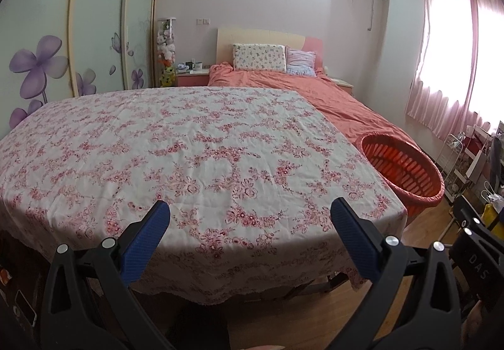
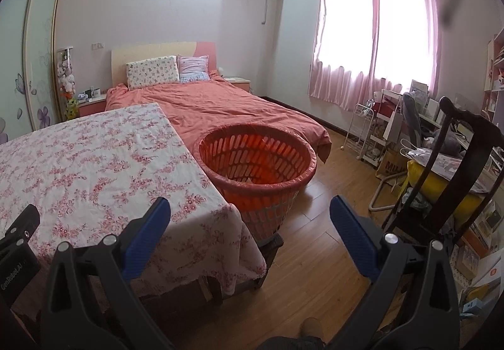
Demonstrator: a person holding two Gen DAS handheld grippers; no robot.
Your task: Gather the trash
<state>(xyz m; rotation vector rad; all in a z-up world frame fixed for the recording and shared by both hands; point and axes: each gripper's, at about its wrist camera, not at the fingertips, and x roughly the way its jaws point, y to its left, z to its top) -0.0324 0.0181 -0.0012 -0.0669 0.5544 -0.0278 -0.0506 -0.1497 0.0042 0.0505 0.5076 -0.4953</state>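
Observation:
An orange slatted basket (image 2: 256, 167) stands on a low stool beside the table's right edge, and it also shows at the right in the left wrist view as the basket (image 1: 406, 172). A table under a pink floral cloth (image 1: 189, 154) fills that view; I see no loose item on it. My left gripper (image 1: 250, 217) hangs open over the cloth's near edge, nothing between its blue fingers. My right gripper (image 2: 250, 217) is open too, held over the table's near right corner (image 2: 239, 233) and the wooden floor, short of the basket. The left gripper's body (image 2: 19, 243) pokes in at the left edge.
Behind the table lies a bed with an orange cover (image 2: 226, 107) and pillows. A dark wooden chair (image 2: 453, 167) with a yellow bag and cluttered shelves stand on the right. Sliding wardrobe doors (image 1: 63, 35) line the left wall. Wooden floor (image 2: 330, 192) lies between basket and chair.

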